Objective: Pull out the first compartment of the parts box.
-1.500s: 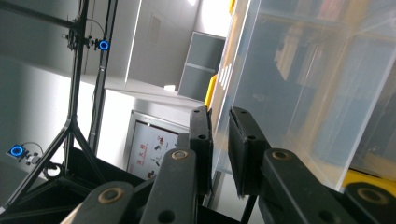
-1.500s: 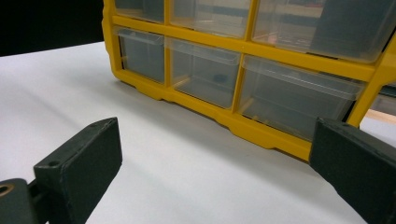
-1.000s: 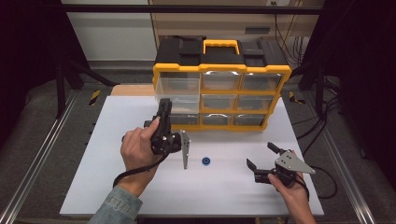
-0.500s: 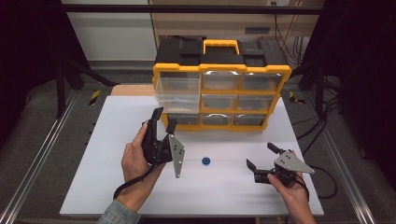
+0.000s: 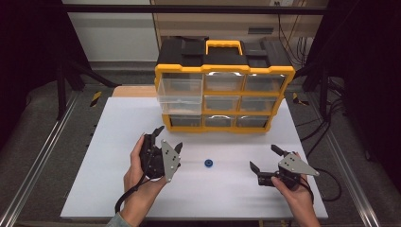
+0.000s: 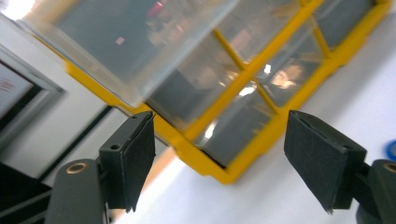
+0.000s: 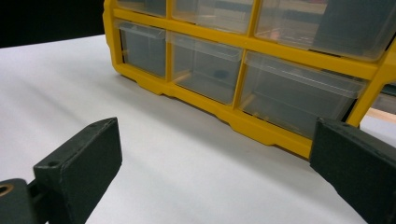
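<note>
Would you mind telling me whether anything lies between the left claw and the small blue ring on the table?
Nothing visible does: bare white table separates the open left claw from the blue ring.

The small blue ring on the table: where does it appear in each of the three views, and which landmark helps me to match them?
High view: the blue ring lies on the white table, between the two grippers, in front of the yellow drawer cabinet.
Left gripper view: a blue sliver at the right edge, beside the right jaw.
Right gripper view: not in it.
Shared landmark: the yellow drawer cabinet.
</note>
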A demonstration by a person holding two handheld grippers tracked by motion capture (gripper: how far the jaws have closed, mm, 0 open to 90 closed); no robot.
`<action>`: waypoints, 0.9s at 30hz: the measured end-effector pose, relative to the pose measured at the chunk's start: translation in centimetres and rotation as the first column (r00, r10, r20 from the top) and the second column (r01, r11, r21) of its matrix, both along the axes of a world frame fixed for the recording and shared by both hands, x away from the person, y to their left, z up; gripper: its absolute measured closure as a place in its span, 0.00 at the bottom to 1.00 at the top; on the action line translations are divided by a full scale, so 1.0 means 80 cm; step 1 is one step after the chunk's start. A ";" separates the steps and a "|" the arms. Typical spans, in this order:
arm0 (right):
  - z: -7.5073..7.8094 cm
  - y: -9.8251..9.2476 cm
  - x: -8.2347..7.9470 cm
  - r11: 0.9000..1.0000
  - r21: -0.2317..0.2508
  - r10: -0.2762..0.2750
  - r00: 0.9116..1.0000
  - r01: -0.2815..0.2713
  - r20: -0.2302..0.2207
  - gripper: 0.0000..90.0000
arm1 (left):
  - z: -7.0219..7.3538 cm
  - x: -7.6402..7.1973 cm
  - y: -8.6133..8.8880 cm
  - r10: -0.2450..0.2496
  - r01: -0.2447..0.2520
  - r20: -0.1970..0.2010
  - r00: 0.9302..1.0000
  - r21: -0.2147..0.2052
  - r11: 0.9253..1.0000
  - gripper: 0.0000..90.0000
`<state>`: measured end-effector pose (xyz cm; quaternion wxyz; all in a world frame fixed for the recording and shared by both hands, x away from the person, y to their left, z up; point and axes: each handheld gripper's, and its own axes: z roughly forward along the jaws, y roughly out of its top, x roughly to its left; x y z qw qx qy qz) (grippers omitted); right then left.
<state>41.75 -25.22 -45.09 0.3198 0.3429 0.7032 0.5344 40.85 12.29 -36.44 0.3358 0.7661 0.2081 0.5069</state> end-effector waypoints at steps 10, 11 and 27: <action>0.000 -0.002 0.001 1.000 0.001 -0.007 1.000 0.007 -0.012 0.05 | -0.013 0.014 0.012 -0.051 0.030 -0.162 0.985 -0.128 0.991 0.21; 0.000 -0.002 0.001 1.000 0.001 -0.007 1.000 0.007 -0.012 0.05 | -0.014 0.015 0.013 -0.058 0.032 -0.183 0.981 -0.141 0.989 0.21; 0.000 0.001 0.001 1.000 -0.013 0.005 1.000 -0.005 -0.019 0.05 | -0.026 0.025 0.014 -0.139 0.072 -0.340 0.930 -0.202 0.977 0.18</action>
